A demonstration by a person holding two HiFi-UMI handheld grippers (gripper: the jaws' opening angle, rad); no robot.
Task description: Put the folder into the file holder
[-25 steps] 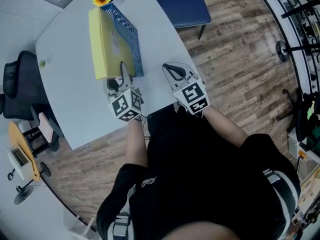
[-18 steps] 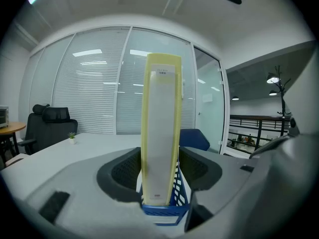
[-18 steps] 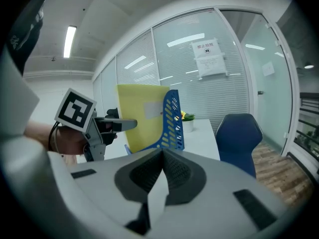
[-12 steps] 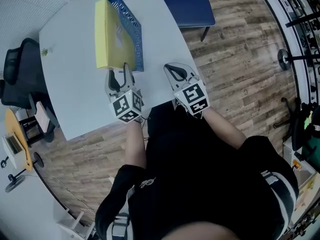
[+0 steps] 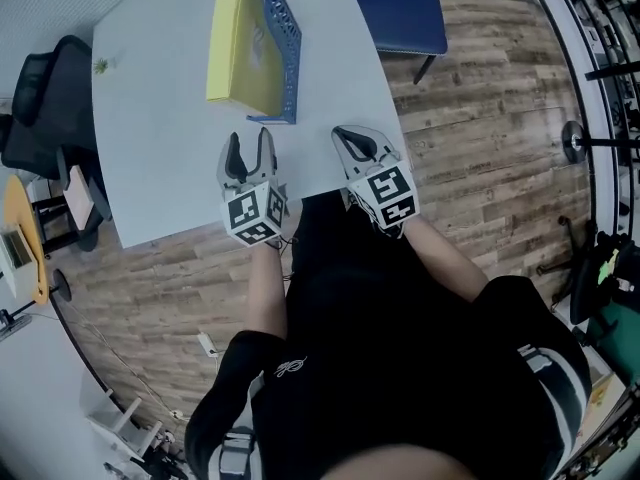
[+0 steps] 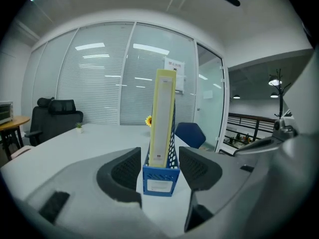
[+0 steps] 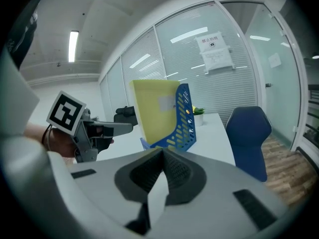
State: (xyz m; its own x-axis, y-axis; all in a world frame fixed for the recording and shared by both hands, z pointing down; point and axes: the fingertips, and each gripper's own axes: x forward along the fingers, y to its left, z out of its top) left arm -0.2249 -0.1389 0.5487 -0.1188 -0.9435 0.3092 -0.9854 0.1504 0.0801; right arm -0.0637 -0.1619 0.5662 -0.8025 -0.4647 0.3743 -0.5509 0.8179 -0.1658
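Note:
The yellow folder (image 5: pixel 238 43) stands upright inside the blue mesh file holder (image 5: pixel 283 48) at the far side of the white table (image 5: pixel 160 158). My left gripper (image 5: pixel 248 153) is open, a short way in front of the holder's near end, with nothing between its jaws. In the left gripper view the folder (image 6: pixel 162 118) rises out of the holder (image 6: pixel 160 177) straight ahead, beyond the left gripper (image 6: pixel 159 156). My right gripper (image 5: pixel 358 148) is shut and empty at the table's near right edge. In the right gripper view, the right gripper (image 7: pixel 162 158) has the folder (image 7: pixel 152 113) to its left.
A blue chair (image 5: pixel 400 8) stands beyond the table's right side, a black office chair (image 5: pixel 45 98) at its left. A small plant (image 5: pixel 100 65) sits on the table's left part and a sunflower (image 6: pixel 148 120) behind the holder. Wooden floor surrounds the table.
My left gripper has drawn back from the folder's near end toward me, leaving a gap of bare table. The right gripper has shifted only slightly.

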